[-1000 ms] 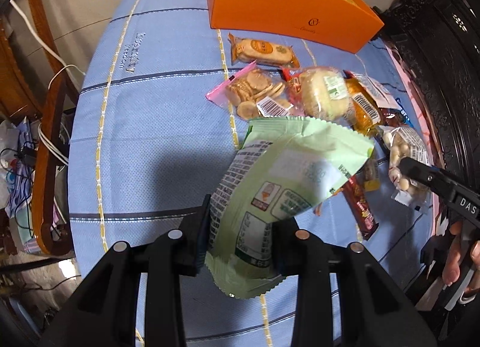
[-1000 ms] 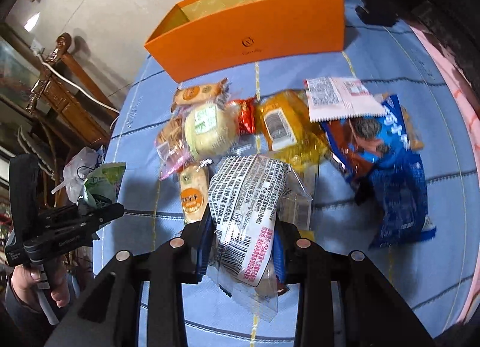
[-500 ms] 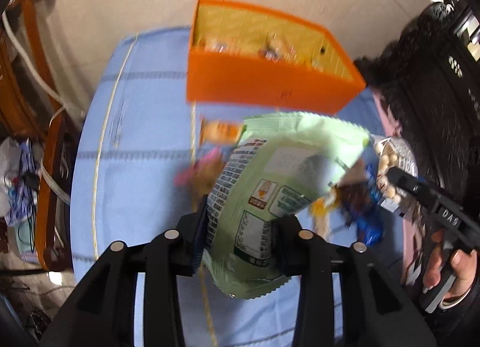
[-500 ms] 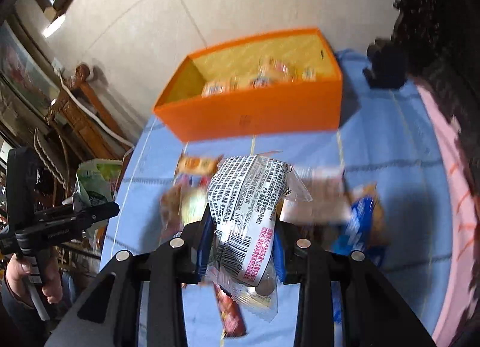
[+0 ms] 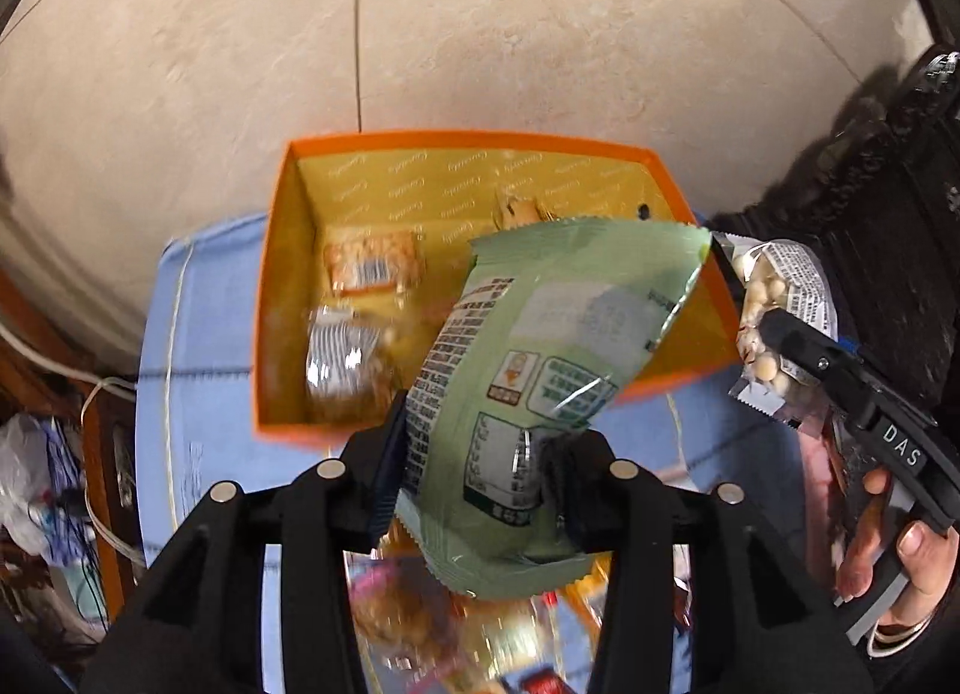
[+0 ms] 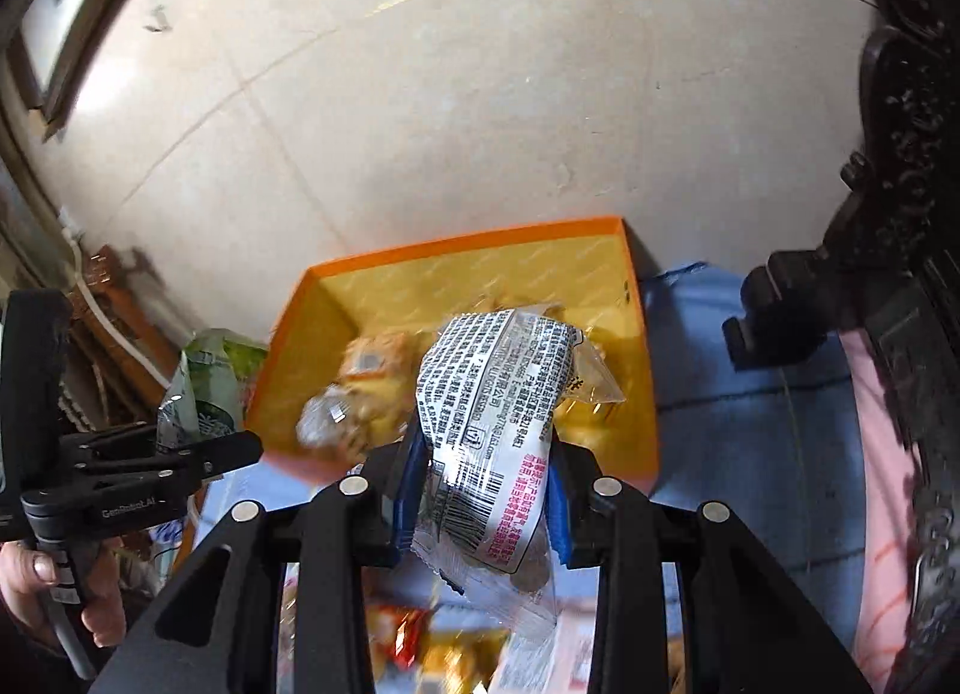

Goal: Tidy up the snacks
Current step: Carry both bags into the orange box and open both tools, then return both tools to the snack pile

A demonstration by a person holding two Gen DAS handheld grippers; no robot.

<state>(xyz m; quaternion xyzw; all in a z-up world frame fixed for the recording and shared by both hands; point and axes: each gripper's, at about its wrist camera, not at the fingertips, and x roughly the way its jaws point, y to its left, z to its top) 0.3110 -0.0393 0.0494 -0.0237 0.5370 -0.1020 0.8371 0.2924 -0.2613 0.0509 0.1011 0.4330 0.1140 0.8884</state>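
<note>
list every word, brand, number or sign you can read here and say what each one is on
"DAS": white letters on the right gripper body, cut off by the hand.
"GenRobot.AI": small and soft print on the left gripper handle.
Green snack bag: dense print, tables and icons, too small to read.
Clear snack packet: black and pink print with a barcode, too small to read.
Orange box lining: repeated script, blurred.

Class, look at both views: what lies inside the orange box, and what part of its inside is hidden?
Inside the orange box: an orange biscuit packet, a clear barcoded packet and a packet at the back wall. The green bag in the left tongs covers the box's right side.
</note>
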